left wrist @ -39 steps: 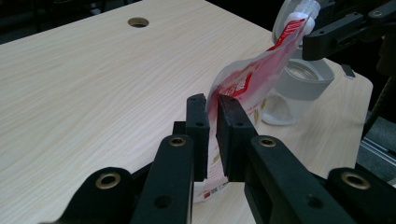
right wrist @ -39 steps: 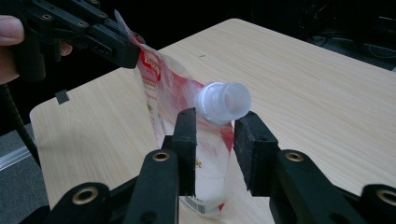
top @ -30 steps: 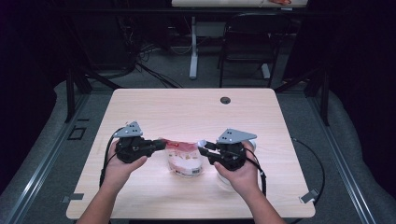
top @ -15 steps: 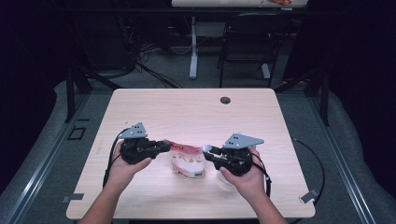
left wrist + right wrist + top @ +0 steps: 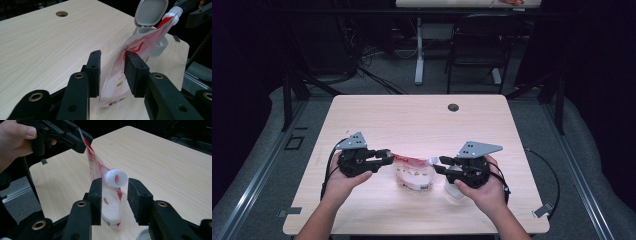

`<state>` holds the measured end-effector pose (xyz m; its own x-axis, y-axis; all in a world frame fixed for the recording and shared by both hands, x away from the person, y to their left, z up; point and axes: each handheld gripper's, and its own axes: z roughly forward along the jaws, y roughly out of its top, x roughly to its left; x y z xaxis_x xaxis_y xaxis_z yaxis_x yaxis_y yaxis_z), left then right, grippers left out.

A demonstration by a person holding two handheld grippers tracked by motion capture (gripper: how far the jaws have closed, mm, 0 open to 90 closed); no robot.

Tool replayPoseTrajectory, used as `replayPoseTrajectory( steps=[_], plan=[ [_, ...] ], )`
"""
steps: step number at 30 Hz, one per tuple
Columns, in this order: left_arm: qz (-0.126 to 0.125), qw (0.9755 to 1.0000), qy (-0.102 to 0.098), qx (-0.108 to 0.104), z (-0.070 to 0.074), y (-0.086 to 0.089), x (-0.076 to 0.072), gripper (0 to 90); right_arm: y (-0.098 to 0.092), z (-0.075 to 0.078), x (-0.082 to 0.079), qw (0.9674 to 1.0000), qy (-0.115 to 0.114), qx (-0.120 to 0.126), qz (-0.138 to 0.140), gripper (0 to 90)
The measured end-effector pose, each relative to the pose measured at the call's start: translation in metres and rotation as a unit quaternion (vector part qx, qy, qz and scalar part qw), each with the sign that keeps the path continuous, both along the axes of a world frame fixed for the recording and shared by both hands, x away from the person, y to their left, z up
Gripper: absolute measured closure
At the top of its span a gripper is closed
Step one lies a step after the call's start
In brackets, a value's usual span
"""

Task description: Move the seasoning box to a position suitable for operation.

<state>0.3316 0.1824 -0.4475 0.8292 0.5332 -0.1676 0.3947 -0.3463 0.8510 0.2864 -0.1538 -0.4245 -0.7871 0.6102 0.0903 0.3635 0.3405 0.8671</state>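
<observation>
Beside grey container (image 5: pixel 152 30), your left gripper (image 5: pixel 112 72) and right gripper (image 5: pixel 115 200), jaws just opening, bracket pouch (image 5: pixel 414 172), seemingly unpinched. Release step; next, withdraw clear.

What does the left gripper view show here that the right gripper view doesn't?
Left gripper view: a grey container with its flip lid up behind the red-and-white pouch, and the hole in the wooden table. Right gripper view: the spout's open mouth, and the hand on the left tool. Both: the pouch standing between the jaws of the left tool and the right tool, which have just been opening.
</observation>
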Motion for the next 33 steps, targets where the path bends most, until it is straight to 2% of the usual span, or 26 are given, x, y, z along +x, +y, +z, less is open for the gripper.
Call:
replayPoseTrajectory(
  steps=[4, 11, 15, 22, 26, 30, 33],
  plan=[
    [0.001, 1.0, -0.003, -0.002, 0.002, 0.002, -0.001, 65.5, 0.0, 0.009, 0.001, 0.9999, 0.0, -0.007, 0.012, 64.1],
    [0.002, 1.0, -0.003, -0.004, 0.005, 0.006, -0.003, 65.4, 0.005, 0.021, 0.007, 0.9987, -0.001, -0.04, 0.031, 58.8],
    [0.007, 1.0, -0.005, 0.001, 0.007, 0.009, -0.003, 65.3, 0.008, 0.026, 0.015, 0.998, 0.002, -0.042, 0.047, 56.1],
    [0.011, 0.9999, -0.003, -0.001, 0.008, 0.015, -0.004, 65.3, 0.014, 0.036, 0.026, 0.9976, 0.005, -0.051, 0.047, 51.9],
    [0.014, 0.9999, -0.002, -0.002, 0.009, 0.018, -0.004, 65.2, 0.021, 0.039, 0.032, 0.9957, 0.016, -0.067, 0.061, 54.2],
    [0.021, 0.9998, -0.003, -0.005, 0.01, 0.023, -0.003, 65.2, 0.03, 0.042, 0.037, 0.9943, 0.017, -0.082, 0.066, 54.6],
    [0.024, 0.9997, -0.002, -0.006, 0.009, 0.025, -0.003, 64.8, 0.035, 0.045, 0.043, 0.9944, 0.014, -0.079, 0.07, 54.9]
  ],
)
